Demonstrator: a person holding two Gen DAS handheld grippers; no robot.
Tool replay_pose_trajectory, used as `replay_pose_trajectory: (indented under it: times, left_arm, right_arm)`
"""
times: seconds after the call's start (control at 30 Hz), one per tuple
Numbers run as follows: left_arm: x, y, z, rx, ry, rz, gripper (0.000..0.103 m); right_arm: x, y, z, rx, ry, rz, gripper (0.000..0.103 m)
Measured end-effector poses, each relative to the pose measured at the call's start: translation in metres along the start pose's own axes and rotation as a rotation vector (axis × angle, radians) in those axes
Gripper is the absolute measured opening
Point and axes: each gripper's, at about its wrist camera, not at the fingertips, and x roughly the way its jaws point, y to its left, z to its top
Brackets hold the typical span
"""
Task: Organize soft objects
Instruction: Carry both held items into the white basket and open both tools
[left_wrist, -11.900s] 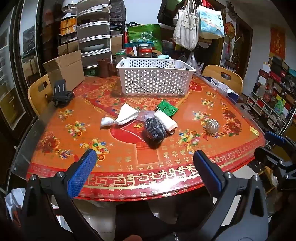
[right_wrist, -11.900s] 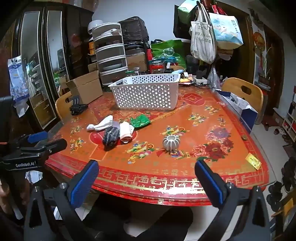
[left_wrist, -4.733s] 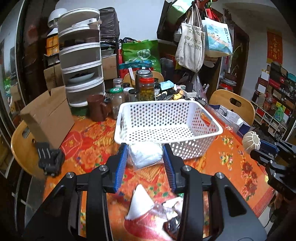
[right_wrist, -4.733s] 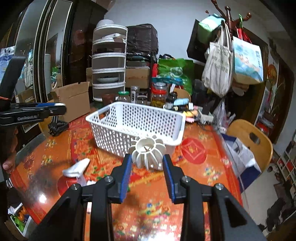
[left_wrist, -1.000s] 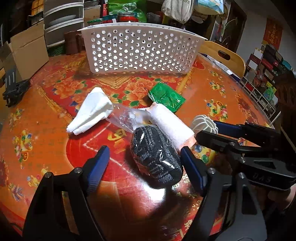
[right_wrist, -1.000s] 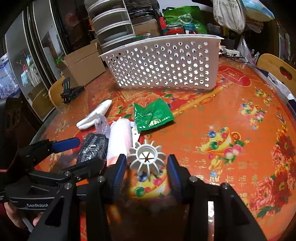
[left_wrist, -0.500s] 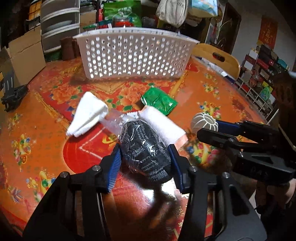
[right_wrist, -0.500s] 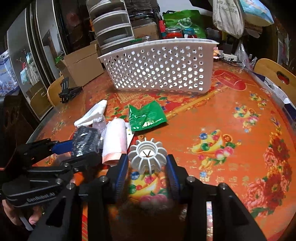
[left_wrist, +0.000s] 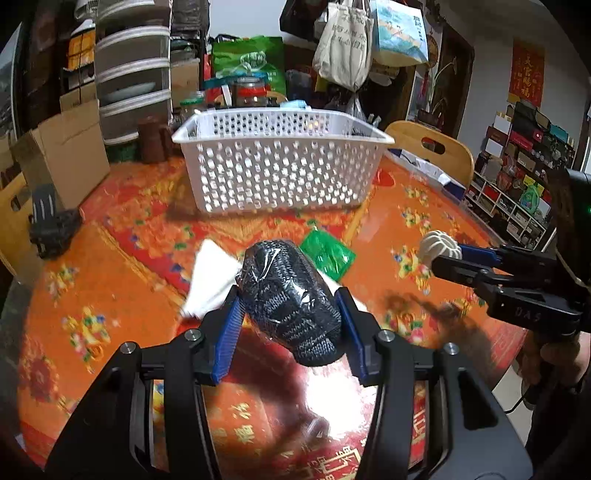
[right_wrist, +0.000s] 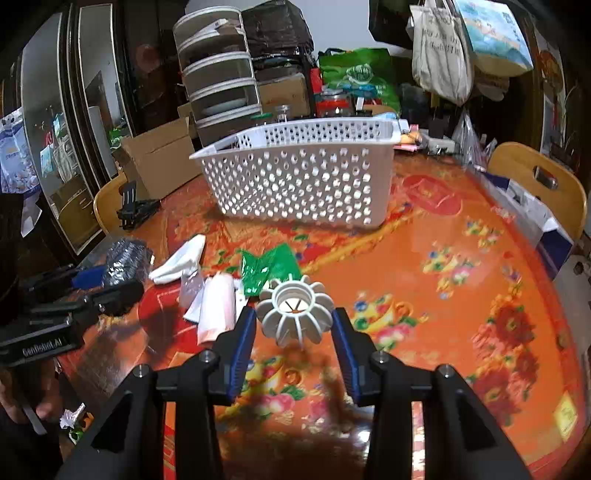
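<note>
My left gripper (left_wrist: 290, 310) is shut on a black knitted bundle in clear wrap (left_wrist: 291, 299) and holds it above the red table (left_wrist: 110, 258); it also shows in the right wrist view (right_wrist: 125, 254). My right gripper (right_wrist: 293, 332) is shut on a white ribbed pumpkin-shaped object (right_wrist: 295, 317), lifted off the table; it also shows in the left wrist view (left_wrist: 439, 245). The white perforated basket (left_wrist: 280, 166) (right_wrist: 303, 177) stands beyond both. On the table lie a white folded cloth (right_wrist: 181, 258), a white-pink roll (right_wrist: 218, 306) and a green packet (right_wrist: 267, 267) (left_wrist: 327, 254).
A cardboard box (left_wrist: 62, 147), jars (left_wrist: 247, 92) and stacked drawers (left_wrist: 133, 81) crowd the table's far side. A black clip stand (left_wrist: 51, 225) sits at the left edge. Wooden chairs (left_wrist: 432, 144) (right_wrist: 539, 177) stand around the table.
Both grippers have risen from the table with their objects. The left one lifted the black bundle off the pile; the right one raised the white ribbed object toward the basket.
</note>
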Motion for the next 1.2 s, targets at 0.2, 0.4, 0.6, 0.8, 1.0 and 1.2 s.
replay_pose_trajectory:
  times: [0.2, 0.4, 0.6, 0.8, 1.0, 1.2]
  left_arm:
    - [-0.012, 0.005, 0.035, 0.030, -0.036, 0.017, 0.047]
    - [-0.011, 0.019, 0.093, 0.023, -0.061, 0.027, 0.047]
    - [0.010, 0.032, 0.160, 0.010, -0.058, 0.044, 0.047]
    - [0.064, 0.045, 0.215, -0.042, 0.014, 0.048, 0.047]
    - [0.133, 0.058, 0.234, -0.110, 0.128, 0.048, 0.047]
    - [0.174, 0.069, 0.229, -0.135, 0.174, 0.061, 0.047]
  right_arm:
    - [-0.019, -0.008, 0.031, -0.042, -0.049, -0.028, 0.041]
    - [-0.029, -0.017, 0.082, -0.072, -0.106, -0.054, 0.041]
    - [-0.014, -0.025, 0.138, -0.061, -0.134, -0.072, 0.041]
    - [0.023, -0.030, 0.184, -0.053, -0.096, -0.101, 0.041]
    - [0.077, -0.033, 0.202, -0.060, -0.001, -0.124, 0.041]
    - [0.120, -0.047, 0.202, -0.013, 0.059, -0.110, 0.041]
